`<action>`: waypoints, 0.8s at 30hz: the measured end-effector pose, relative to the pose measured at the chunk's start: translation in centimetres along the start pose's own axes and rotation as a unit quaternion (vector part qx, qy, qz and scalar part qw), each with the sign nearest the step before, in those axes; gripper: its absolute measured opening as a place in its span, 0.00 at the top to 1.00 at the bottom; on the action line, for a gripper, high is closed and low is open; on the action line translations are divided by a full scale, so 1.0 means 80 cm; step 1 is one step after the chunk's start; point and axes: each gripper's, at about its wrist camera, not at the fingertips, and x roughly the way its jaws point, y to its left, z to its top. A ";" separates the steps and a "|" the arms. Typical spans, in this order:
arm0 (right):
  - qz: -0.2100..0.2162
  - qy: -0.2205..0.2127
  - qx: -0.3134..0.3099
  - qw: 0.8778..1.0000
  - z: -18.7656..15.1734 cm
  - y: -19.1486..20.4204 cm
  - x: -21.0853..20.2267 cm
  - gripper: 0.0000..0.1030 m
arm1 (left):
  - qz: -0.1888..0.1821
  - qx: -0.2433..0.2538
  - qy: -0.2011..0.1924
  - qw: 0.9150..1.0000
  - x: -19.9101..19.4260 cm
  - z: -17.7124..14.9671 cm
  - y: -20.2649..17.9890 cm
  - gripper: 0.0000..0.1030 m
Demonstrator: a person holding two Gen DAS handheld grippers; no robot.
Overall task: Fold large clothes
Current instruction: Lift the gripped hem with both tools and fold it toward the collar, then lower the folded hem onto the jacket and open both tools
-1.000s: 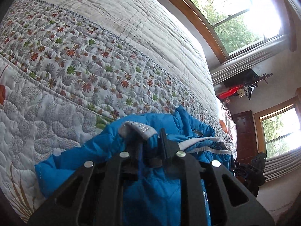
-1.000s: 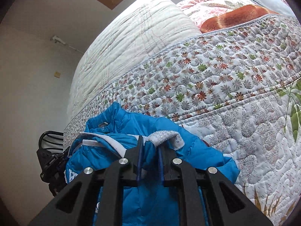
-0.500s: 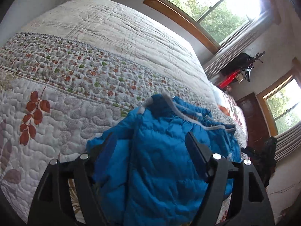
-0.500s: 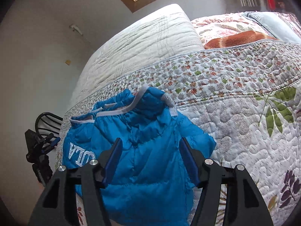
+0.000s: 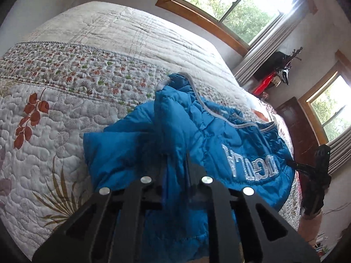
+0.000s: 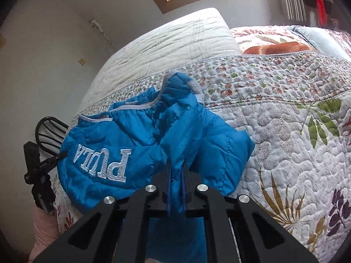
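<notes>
Blue jacket [image 5: 197,135] [image 6: 140,140] fabric sits pinched between both grippers' fingers [image 5: 190,166] [image 6: 169,171].

The jacket [image 5: 197,144] lay on the quilt [image 5: 65,100] near the bed's edge. Both grippers pinched its near side: left gripper [image 5: 176,164], right gripper [image 6: 176,175]. The window [image 5: 230,4] stood behind the bed.
</notes>
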 end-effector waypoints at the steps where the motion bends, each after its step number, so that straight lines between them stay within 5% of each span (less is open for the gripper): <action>1: 0.005 -0.003 0.010 1.000 0.004 -0.003 -0.002 0.94 | -0.002 -0.002 -0.009 1.000 -0.006 0.003 0.001 0.91; 7: 0.012 0.022 0.061 0.998 0.015 -0.034 0.031 0.94 | 0.033 0.001 0.012 0.999 0.019 0.002 0.018 0.90; 14: 0.029 0.042 0.091 0.995 0.000 -0.065 0.073 0.92 | 0.007 -0.030 0.036 0.999 0.055 -0.013 0.059 0.85; 20: -0.002 0.034 0.075 0.997 -0.008 -0.049 0.074 0.90 | 0.027 -0.019 0.036 0.999 0.057 -0.015 0.049 0.83; 24: -0.034 0.008 0.046 0.998 -0.011 -0.032 0.042 0.77 | 0.037 -0.025 0.026 0.999 0.025 -0.015 0.039 0.67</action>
